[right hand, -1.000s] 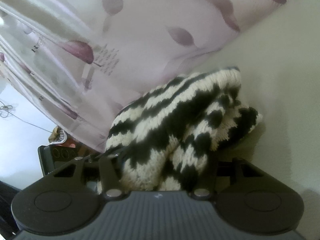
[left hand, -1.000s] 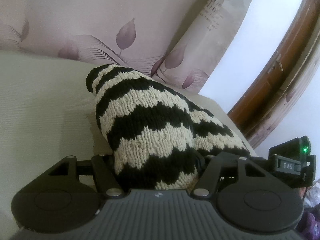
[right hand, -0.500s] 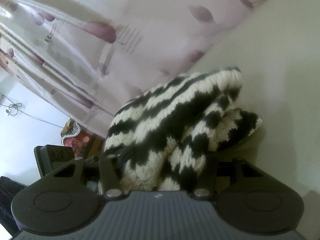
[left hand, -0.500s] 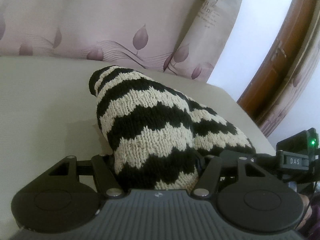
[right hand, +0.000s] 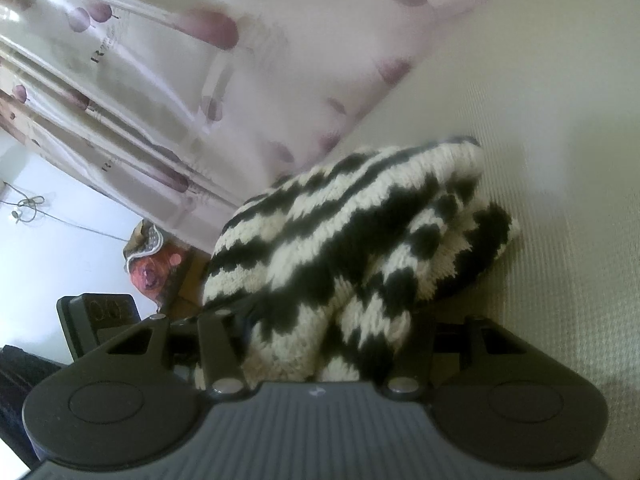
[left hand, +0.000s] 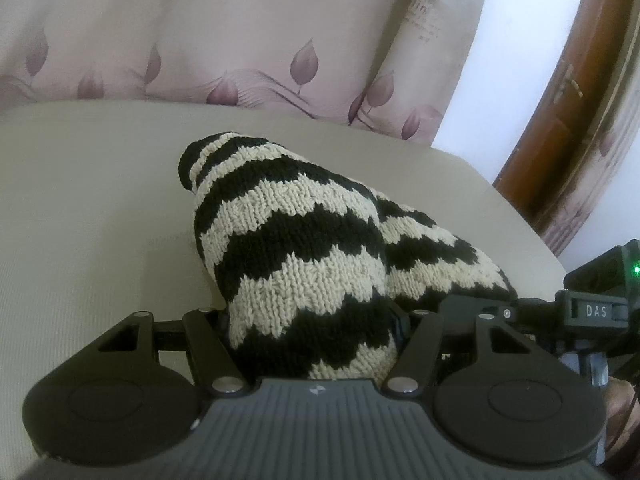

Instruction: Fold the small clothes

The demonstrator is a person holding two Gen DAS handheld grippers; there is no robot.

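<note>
A small knitted garment with black and cream zigzag stripes [left hand: 304,248] is bunched between my two grippers above a cream surface [left hand: 80,208]. My left gripper [left hand: 310,320] is shut on one end of it; the knit covers the fingertips. My right gripper [right hand: 316,332] is shut on the other end of the same garment [right hand: 352,232], which hangs folded in two thick layers. The right gripper's body [left hand: 596,300] shows at the right edge of the left wrist view, close beside the left one.
A pink curtain with purple leaf print [left hand: 240,40] hangs behind the cream surface. A brown wooden door frame [left hand: 560,120] stands at the right. Red patterned fabric [right hand: 152,264] lies low beyond the surface's edge in the right wrist view.
Both grippers have kept hold of the garment and tilted: more cream surface and less curtain show in the left view, and the curtain has shifted in the right view.
</note>
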